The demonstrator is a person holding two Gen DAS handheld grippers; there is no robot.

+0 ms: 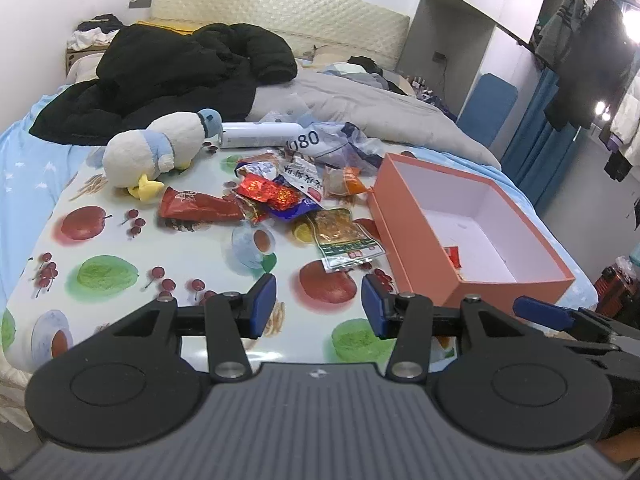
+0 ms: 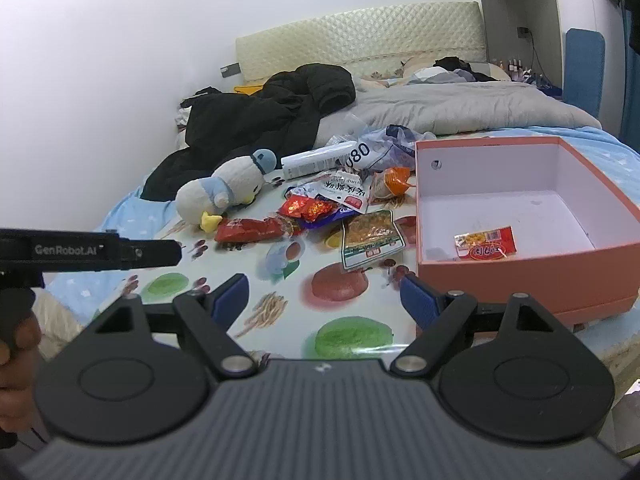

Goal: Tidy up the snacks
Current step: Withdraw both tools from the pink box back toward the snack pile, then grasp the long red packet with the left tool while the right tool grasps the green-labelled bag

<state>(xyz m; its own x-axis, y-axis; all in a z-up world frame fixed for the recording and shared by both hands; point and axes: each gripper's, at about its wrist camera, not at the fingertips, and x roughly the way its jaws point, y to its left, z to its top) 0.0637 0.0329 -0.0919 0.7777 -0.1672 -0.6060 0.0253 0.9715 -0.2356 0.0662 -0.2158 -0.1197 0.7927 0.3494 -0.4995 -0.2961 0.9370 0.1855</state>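
A pile of snack packets lies on a fruit-print board on the bed. A clear packet with a green label lies nearest the orange box, which stands open to the right. One small red packet lies inside the box. My left gripper hangs open over the board's near part, nothing between its blue pads. My right gripper stands wider open, empty, near the box's front left corner.
A white and blue plush duck lies left of the pile, a white tube and plastic bag behind it. A black jacket and grey duvet cover the bed beyond.
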